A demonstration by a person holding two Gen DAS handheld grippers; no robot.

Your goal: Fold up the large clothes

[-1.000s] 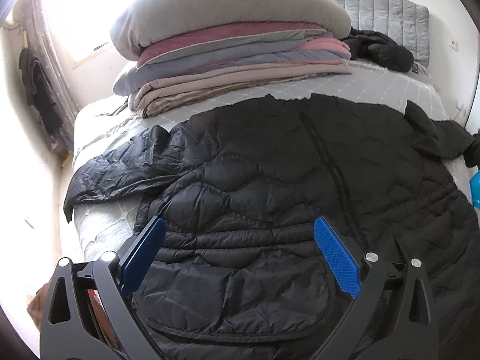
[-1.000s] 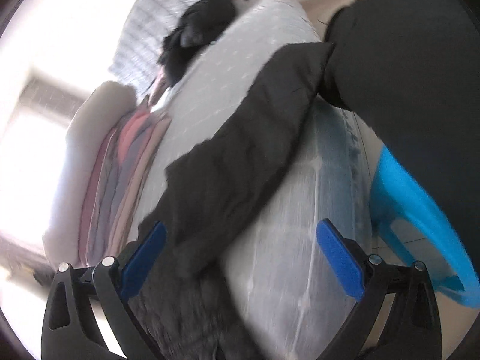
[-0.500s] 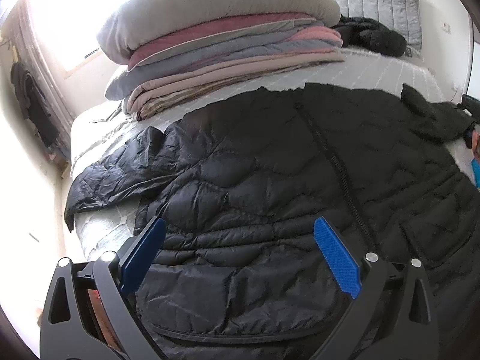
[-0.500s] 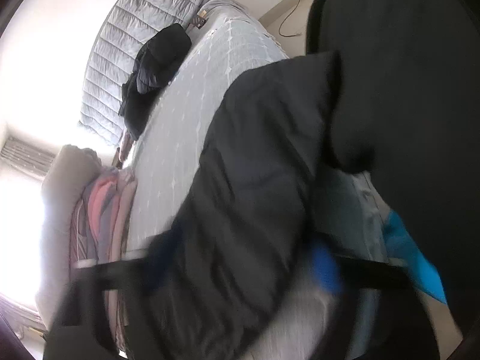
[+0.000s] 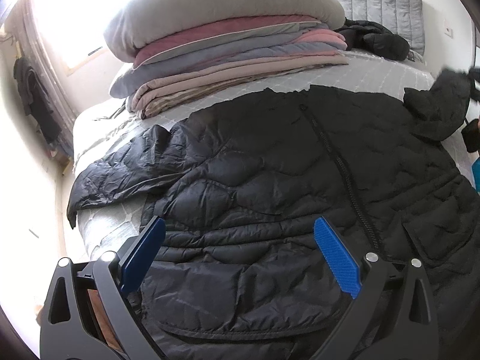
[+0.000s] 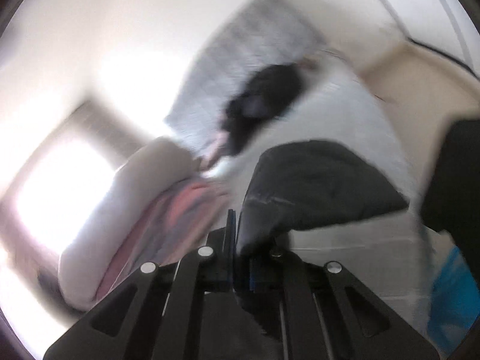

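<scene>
Ahead of the left gripper (image 5: 238, 252), in the left wrist view, a black quilted jacket (image 5: 270, 180) lies spread flat on the bed (image 5: 99, 225). Its long axis runs away from the fingers, hem nearest them and collar toward the folded bedding stack (image 5: 234, 60) beyond. The zipper (image 5: 345, 174) runs that same way, just right of the gap between the fingers. One sleeve (image 5: 126, 174) reaches out past the left finger toward the bed's edge; the other sleeve (image 5: 435, 111) is lifted at the far right. The blue-padded fingers (image 5: 336, 252) stand wide apart above the hem area and hold nothing.

Between the fingers of the right gripper (image 6: 237, 240), in the blurred right wrist view, a fold of the jacket's sleeve (image 6: 315, 186) is pinched. The fingers have just been closing and now stand almost together on the cloth. The sleeve rises from the fingers and drapes away to the right, over the pale bed (image 6: 345, 114). Left of the fingers lies the bedding stack (image 6: 156, 210); a dark bundle (image 6: 261, 102) sits farther ahead.
</scene>
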